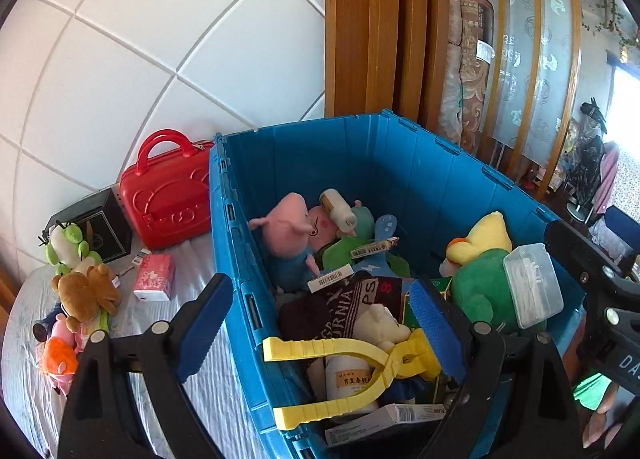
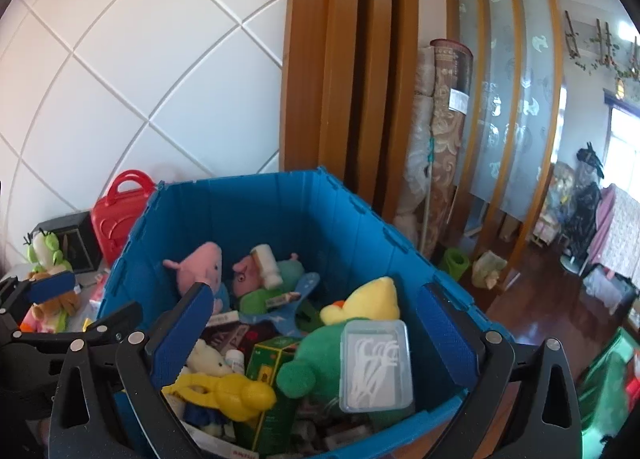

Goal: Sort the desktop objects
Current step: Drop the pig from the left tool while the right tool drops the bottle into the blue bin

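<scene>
Both the left gripper (image 1: 320, 323) and right gripper (image 2: 316, 335) hover apart, empty, over the blue crate (image 1: 360, 147); next, fetch the plush toys (image 1: 86, 291) left on the bench.

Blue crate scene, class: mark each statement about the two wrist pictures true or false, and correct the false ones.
1. The clear plastic box rests on the green and yellow plush inside the blue crate. True.
2. The red case lies inside the crate. False: it stands outside, on the table beside the crate's left wall.
3. The right hand-held gripper is clamped on the clear box. False: its jaws stand wide apart above the crate and press on nothing.
4. A yellow plastic clip lies among the items in the crate. True.
5. A pink tissue pack lies on the table outside the crate. True.
6. The crate is empty. False: it holds plush toys, boxes and bottles.
</scene>
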Available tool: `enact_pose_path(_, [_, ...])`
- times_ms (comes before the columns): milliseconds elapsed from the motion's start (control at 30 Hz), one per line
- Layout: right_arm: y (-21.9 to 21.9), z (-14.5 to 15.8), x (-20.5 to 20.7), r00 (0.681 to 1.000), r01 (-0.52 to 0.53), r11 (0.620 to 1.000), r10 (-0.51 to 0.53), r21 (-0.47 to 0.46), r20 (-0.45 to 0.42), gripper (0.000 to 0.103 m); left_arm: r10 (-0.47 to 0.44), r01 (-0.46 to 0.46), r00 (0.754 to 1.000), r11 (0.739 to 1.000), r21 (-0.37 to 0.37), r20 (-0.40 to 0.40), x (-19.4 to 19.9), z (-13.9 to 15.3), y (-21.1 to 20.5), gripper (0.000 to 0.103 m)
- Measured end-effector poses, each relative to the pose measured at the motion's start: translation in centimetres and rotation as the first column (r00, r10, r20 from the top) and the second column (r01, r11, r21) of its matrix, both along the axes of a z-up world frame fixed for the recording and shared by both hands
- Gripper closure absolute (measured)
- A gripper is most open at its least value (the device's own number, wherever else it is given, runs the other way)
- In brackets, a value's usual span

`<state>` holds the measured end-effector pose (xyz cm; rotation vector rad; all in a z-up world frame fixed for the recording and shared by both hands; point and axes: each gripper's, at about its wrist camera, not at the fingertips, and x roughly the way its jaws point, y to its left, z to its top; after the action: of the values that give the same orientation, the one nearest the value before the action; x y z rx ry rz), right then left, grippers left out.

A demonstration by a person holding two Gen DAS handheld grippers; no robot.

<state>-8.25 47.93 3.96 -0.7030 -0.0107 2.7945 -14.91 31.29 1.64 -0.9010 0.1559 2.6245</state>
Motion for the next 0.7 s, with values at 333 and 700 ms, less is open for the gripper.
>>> enact_pose_path(333, [-0.3,-0.2,1.1,0.999,0.035,0.999,-0.035,-0.011,0.016,0.0,-0.002,0.003,1.0,1.0,0.013,-0.007,0.8,0.2,-0.9,0.012])
enact_pose_path(700, [-2.5,-0.9,1.8,1.0,0.014,1.0,-0.014,-0.025,0.023,0.0,0.014,-0.014,1.0,1.0,0.015,-0.002,1.5,0.5,-3.4,0.012])
